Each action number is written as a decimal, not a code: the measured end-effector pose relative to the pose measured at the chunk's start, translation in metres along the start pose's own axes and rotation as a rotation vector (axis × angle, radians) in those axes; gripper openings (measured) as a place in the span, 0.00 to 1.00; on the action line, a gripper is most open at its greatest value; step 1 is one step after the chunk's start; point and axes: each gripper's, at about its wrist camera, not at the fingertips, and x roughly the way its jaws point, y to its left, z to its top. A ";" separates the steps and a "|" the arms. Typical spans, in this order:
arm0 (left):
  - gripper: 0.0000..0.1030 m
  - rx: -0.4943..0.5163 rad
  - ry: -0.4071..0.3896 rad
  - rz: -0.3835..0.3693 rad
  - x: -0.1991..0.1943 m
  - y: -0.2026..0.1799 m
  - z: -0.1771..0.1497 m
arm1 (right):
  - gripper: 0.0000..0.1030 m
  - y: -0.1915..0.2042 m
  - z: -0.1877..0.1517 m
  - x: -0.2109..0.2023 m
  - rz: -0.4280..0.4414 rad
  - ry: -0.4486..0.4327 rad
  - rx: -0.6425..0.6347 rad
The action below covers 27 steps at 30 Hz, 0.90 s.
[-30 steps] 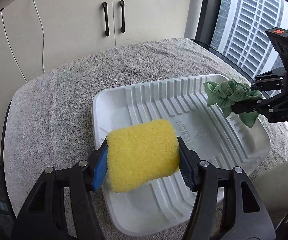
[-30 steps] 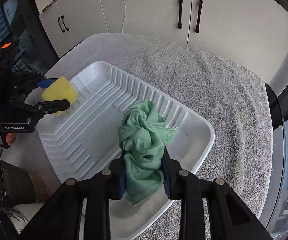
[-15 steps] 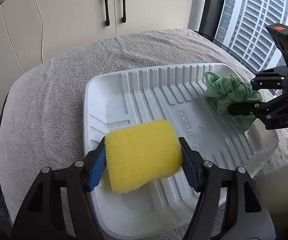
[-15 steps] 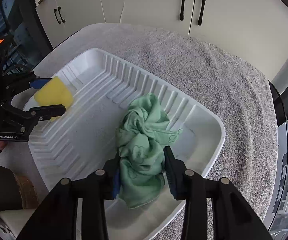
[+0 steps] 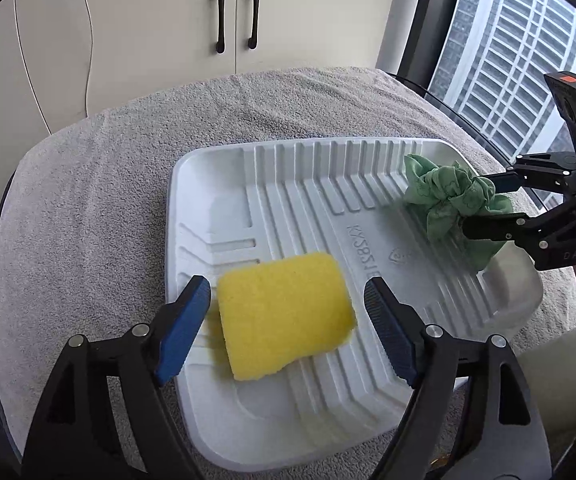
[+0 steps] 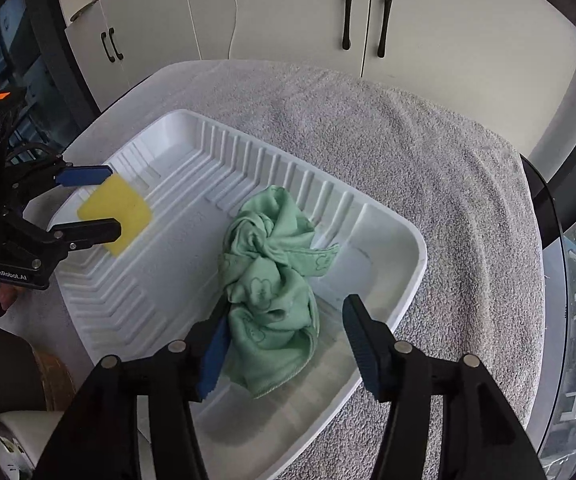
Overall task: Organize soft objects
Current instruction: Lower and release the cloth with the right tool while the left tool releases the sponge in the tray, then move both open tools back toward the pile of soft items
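A ribbed white tray point(image 5: 192, 184) lies on the towel-covered table. A yellow sponge point(image 5: 284, 316) sits in the tray's near left part, between the blue pads of my left gripper point(image 5: 284, 300). The jaws are opening, with a gap on each side of the sponge. From the right wrist view the sponge point(image 6: 116, 212) and left gripper point(image 6: 112, 198) are at the tray's point(image 6: 407, 264) left end. A crumpled green cloth point(image 6: 272, 280) rests in the tray's right end between the opening jaws of my right gripper point(image 6: 286, 312); it leans on the left pad and stands clear of the right pad.
A grey towel point(image 5: 88, 200) covers the round table. White cupboards with black handles point(image 5: 236, 20) stand behind it. A window onto buildings point(image 5: 507, 60) is on the right. A dark round object point(image 6: 28, 380) sits beyond the table edge. Fingers of a person's hand point(image 6: 4, 300) hold the left gripper.
Both grippers' jaws have spread apart. The sponge and the green cloth have been let go and now rest in the tray.
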 end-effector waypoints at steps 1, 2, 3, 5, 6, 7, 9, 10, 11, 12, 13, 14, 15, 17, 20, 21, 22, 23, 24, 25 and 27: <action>0.77 0.002 0.000 0.001 0.000 0.000 0.000 | 0.58 0.000 0.000 0.000 0.001 -0.001 0.000; 0.77 0.005 0.000 0.004 0.000 -0.001 0.000 | 0.59 -0.001 -0.001 0.000 0.000 -0.002 0.002; 0.77 0.006 -0.003 0.005 0.000 -0.001 0.000 | 0.59 -0.001 -0.001 0.000 -0.001 -0.003 0.004; 0.78 0.000 -0.005 0.000 -0.001 0.000 0.000 | 0.59 -0.002 -0.001 0.000 0.003 -0.006 0.009; 0.78 -0.002 -0.007 -0.001 -0.001 0.001 0.000 | 0.59 -0.002 -0.001 -0.001 0.004 -0.007 0.011; 0.78 -0.004 -0.009 0.001 -0.001 0.001 0.000 | 0.59 -0.003 -0.002 -0.001 0.003 -0.010 0.013; 0.78 -0.008 -0.014 -0.001 -0.003 0.001 0.000 | 0.59 -0.003 -0.002 -0.003 0.009 -0.014 0.018; 0.78 -0.011 -0.018 -0.001 -0.004 0.001 0.000 | 0.59 -0.003 -0.002 -0.004 0.012 -0.016 0.020; 0.78 -0.014 -0.023 -0.003 -0.004 0.002 0.000 | 0.59 -0.004 -0.002 -0.005 0.013 -0.020 0.021; 0.78 -0.017 -0.030 -0.004 -0.006 0.003 0.000 | 0.59 -0.004 -0.002 -0.007 0.014 -0.024 0.022; 0.78 -0.022 -0.036 -0.006 -0.008 0.004 0.000 | 0.59 -0.004 -0.002 -0.009 0.017 -0.027 0.024; 0.79 -0.027 -0.042 -0.008 -0.010 0.005 0.000 | 0.59 -0.005 -0.002 -0.011 0.021 -0.031 0.026; 0.80 -0.033 -0.050 -0.013 -0.012 0.006 0.000 | 0.59 -0.005 -0.003 -0.012 0.023 -0.034 0.030; 0.85 -0.045 -0.064 -0.025 -0.017 0.009 0.001 | 0.59 -0.007 -0.003 -0.016 0.032 -0.044 0.039; 0.89 -0.064 -0.086 -0.041 -0.026 0.014 0.001 | 0.59 -0.008 -0.003 -0.025 0.049 -0.066 0.051; 0.90 -0.070 -0.095 -0.040 -0.029 0.016 0.001 | 0.59 -0.008 -0.004 -0.029 0.050 -0.075 0.052; 0.90 -0.080 -0.101 -0.037 -0.033 0.019 0.001 | 0.59 -0.008 -0.004 -0.032 0.052 -0.082 0.053; 0.90 -0.092 -0.106 -0.036 -0.037 0.022 0.001 | 0.59 -0.008 -0.005 -0.036 0.054 -0.086 0.055; 0.90 -0.104 -0.113 -0.037 -0.041 0.025 0.000 | 0.59 -0.009 -0.006 -0.041 0.053 -0.092 0.057; 0.90 -0.114 -0.120 -0.036 -0.045 0.028 -0.001 | 0.60 -0.009 -0.007 -0.045 0.050 -0.099 0.058; 0.90 -0.125 -0.136 -0.026 -0.055 0.032 -0.004 | 0.60 -0.010 -0.010 -0.056 0.042 -0.111 0.064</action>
